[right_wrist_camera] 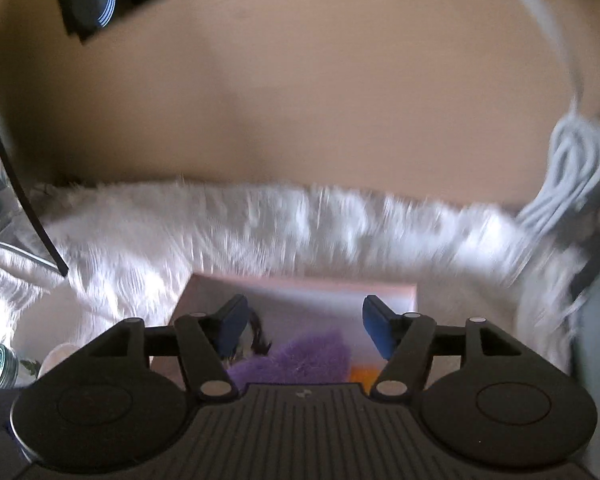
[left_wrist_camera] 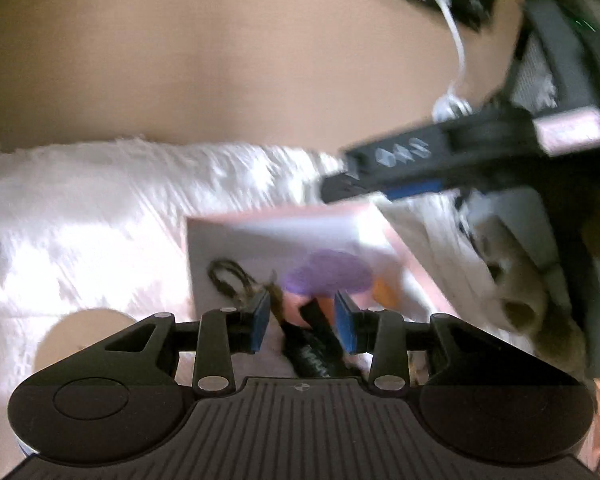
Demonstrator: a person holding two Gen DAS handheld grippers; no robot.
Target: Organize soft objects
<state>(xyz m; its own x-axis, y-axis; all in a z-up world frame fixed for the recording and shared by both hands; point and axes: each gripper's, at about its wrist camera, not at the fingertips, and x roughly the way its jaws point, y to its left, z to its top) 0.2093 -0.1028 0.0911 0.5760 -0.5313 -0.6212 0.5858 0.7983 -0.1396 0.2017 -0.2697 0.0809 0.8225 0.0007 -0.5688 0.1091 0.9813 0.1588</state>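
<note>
Left tool (left_wrist_camera: 302, 326) over pink box (left_wrist_camera: 400, 236), blurred, no legible writing

The left gripper (left_wrist_camera: 302, 316) has its blue-padded fingers (left_wrist_camera: 260, 322) parted. The right gripper (right_wrist_camera: 304, 328) has its fingers (right_wrist_camera: 231, 328) spread wider still, nothing between them; seen from the left wrist it reaches in at upper right, angled down-left

1 pink box (left_wrist_camera: 374, 224), 1 purple fluffy item (left_wrist_camera: 327, 272), 1 orange item (left_wrist_camera: 387, 290), 1 thin black loop (left_wrist_camera: 225, 276), 1 black fuzzy item (left_wrist_camera: 312, 354), 1 white fur rug (left_wrist_camera: 100, 216), 2 grippers: left (left_wrist_camera: 302, 317), right (right_wrist_camera: 303, 330); blurred, approx
</note>
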